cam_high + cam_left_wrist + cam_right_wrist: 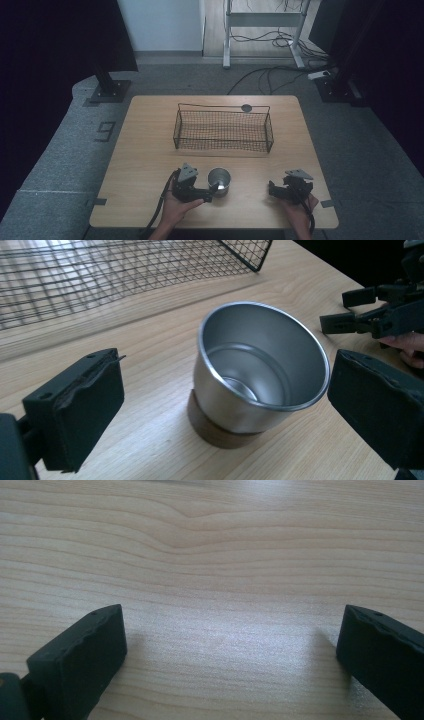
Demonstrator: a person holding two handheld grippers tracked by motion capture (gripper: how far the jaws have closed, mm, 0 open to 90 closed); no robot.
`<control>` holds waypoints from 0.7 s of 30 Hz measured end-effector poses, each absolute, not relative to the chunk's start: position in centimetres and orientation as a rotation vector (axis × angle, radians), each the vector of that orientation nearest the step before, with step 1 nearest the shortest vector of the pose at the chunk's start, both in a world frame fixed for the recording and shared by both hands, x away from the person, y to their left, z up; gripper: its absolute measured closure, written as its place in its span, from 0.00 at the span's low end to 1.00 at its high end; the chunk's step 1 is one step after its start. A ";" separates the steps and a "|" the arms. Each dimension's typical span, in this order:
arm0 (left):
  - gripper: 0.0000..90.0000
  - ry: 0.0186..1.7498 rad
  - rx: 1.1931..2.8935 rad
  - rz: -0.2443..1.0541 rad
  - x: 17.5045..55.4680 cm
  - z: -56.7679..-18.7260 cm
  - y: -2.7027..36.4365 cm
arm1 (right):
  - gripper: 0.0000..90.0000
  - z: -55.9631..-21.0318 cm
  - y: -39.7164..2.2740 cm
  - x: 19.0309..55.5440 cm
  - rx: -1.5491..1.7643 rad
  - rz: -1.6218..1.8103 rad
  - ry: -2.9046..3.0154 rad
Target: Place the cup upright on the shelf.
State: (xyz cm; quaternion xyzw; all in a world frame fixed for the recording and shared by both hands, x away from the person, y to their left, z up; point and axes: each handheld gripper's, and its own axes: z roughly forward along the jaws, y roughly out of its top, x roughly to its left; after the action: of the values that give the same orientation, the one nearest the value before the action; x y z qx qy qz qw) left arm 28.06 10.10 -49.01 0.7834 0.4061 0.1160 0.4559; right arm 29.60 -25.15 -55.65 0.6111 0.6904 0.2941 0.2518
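We see a steel cup (219, 181) standing upright on the wooden table (145, 150), near its front edge and in front of the empty wire basket (223, 130) (the cup has a brown band around its base and nothing inside). Our left claw (214, 190) is spread wide, its jaws to either side of the cup, and from the left gripper view we cannot tell whether the right-hand one touches the rim. Our right claw (271, 189) rests well apart to the cup's right, jaws wide open over bare wood, holding nothing.
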 end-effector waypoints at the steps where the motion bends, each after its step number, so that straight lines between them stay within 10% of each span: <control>1: 0.02 1.002 1.936 0.284 28.1 -49.1 9.9 | 0.00 -55.7 -25.1 29.6 1.662 0.800 1.878; 21: 0.01 0.986 2.003 0.296 28.9 -50.9 6.9 | 0.00 -55.7 -25.1 29.6 1.662 0.800 1.878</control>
State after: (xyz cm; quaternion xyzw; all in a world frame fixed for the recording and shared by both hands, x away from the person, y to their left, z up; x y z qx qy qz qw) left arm 28.91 6.93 -50.87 0.8030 0.3950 0.1185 0.4303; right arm 29.60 -25.15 -55.65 0.6111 0.6903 0.2942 0.2520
